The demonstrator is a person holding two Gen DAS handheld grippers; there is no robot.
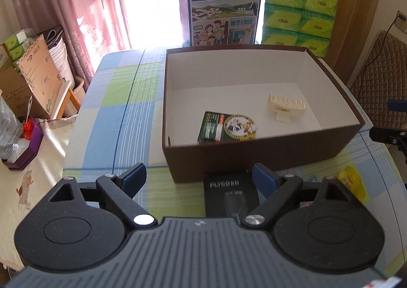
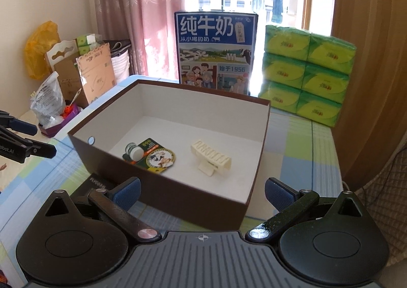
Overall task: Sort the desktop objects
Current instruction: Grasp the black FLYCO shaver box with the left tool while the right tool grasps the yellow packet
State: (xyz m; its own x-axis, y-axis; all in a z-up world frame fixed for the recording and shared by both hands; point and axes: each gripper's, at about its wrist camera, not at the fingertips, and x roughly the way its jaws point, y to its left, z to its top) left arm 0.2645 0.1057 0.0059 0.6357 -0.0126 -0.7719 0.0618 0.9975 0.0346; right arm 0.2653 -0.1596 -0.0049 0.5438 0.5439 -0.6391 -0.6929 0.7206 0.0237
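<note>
Left gripper (image 1: 199, 177): we hold it released, its blue-padded fingers (image 1: 134, 177) spread wide, low over the table just in front of the box's near wall; nothing sits between the pads.
Right gripper (image 2: 202, 192): we hold it released too, fingers spread, grasping nothing, at the near corner of the box and looking down into it.
Brown box (image 1: 254, 153): open-topped, white inside, standing on the checked tablecloth (image 1: 114, 110).
Green packet (image 2: 150, 154): it lies flat on the box floor towards the left, with a round badge-like label (image 2: 160, 159) over one end; from the right wrist view we see a small white-capped bottle (image 2: 134, 152) resting on it.
Cream hair claw (image 2: 211, 158): it lies on the box floor to the right of the packet, apart from it.
Black FLYCO case (image 1: 229, 196): it lies on the table against the outside of the box's near wall, right beside our left gripper's right finger and touching neither pad as far as we can tell.
Yellow wrapper (image 1: 352, 185): on the table to the right of the black case, partly hidden behind the gripper.
Behind the box: a blue milk carton (image 1: 221, 5) and a stack of green tissue packs (image 1: 300, 15).
</note>
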